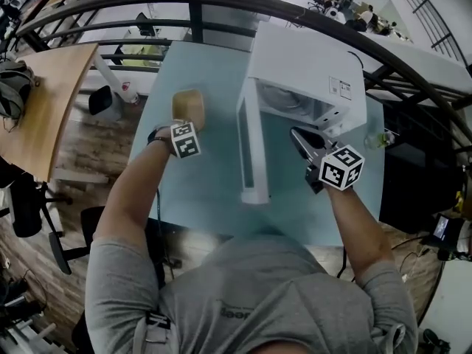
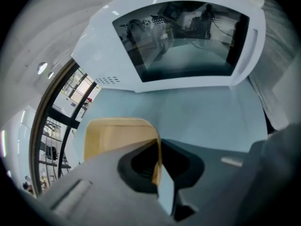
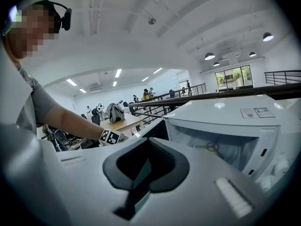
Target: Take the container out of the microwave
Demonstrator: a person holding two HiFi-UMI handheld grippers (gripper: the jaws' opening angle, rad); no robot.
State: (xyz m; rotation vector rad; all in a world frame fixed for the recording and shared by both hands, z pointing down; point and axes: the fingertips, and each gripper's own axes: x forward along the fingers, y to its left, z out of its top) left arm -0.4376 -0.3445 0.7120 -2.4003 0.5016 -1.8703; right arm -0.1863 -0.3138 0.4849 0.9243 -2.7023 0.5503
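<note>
Head view: my left tool (image 1: pixel 186 125) is clenched on the rim of the container (image 1: pixel 188 105), a tan, round-cornered tub left of the white microwave (image 1: pixel 310 68), outside its open door (image 1: pixel 251 150). My right tool (image 1: pixel 299 138), closed and empty, sits before the microwave's cavity. Pale blue surface (image 1: pixel 214 72); black railing (image 1: pixel 147 6) behind the microwave.

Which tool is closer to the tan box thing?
Left. The left tool is clamped on the tan container, holding its wall. The right tool is on the other side of the open microwave door, at the oven's opening.
</note>
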